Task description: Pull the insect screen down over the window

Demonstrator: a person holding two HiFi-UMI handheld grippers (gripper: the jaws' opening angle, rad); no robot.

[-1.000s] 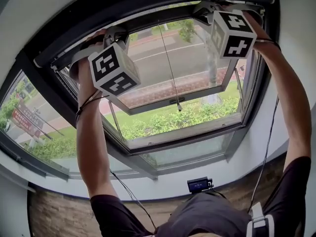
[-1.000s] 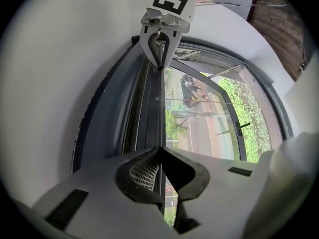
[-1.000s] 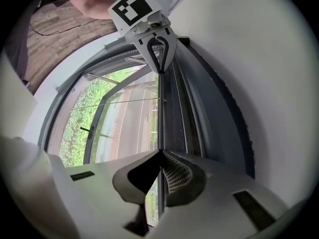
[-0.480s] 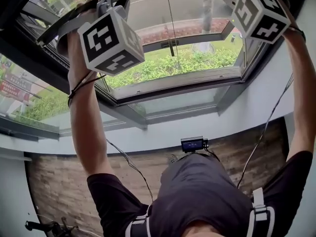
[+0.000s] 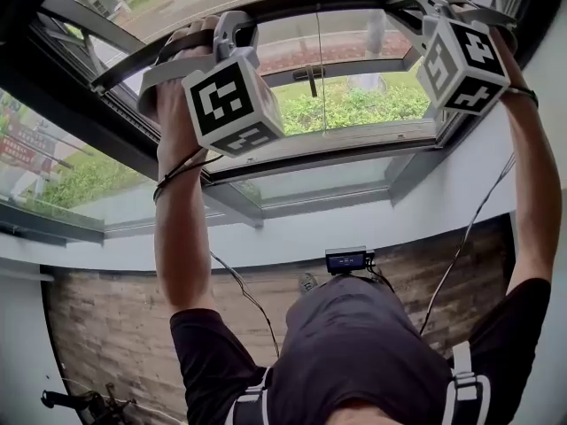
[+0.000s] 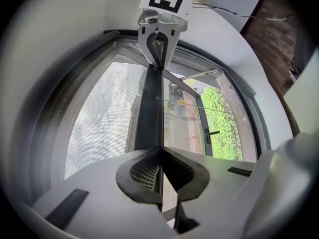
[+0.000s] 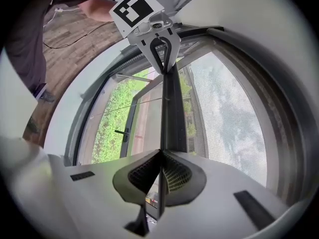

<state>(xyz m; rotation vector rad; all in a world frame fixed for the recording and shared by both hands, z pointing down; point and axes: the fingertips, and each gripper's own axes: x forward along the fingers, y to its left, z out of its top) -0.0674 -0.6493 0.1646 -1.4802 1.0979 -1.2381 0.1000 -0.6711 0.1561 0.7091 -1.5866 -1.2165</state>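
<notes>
The insect screen's dark bottom bar (image 5: 292,7) spans the window opening overhead. My left gripper (image 5: 164,56) is shut on its left part and my right gripper (image 5: 409,0) on its right part. In the left gripper view the bar (image 6: 149,113) runs edge-on from my closed jaws (image 6: 160,151) up to the right gripper (image 6: 159,66), with grey mesh (image 6: 104,118) on the left. The right gripper view mirrors this: the bar (image 7: 172,113) runs from the right gripper (image 7: 160,153) to the left gripper (image 7: 162,66), with mesh (image 7: 224,113) on the right.
Behind the bar an outward-opened window sash (image 5: 337,140) shows grass and a road. A thin cord (image 5: 319,42) hangs down to a dark handle (image 5: 310,73). White sill and wall (image 5: 292,233) lie below, then wood flooring (image 5: 115,326). Cables trail from both arms.
Both grippers have come down with the bar held between them, away from the top of the window frame. The head view has tilted lower, showing more floor.
</notes>
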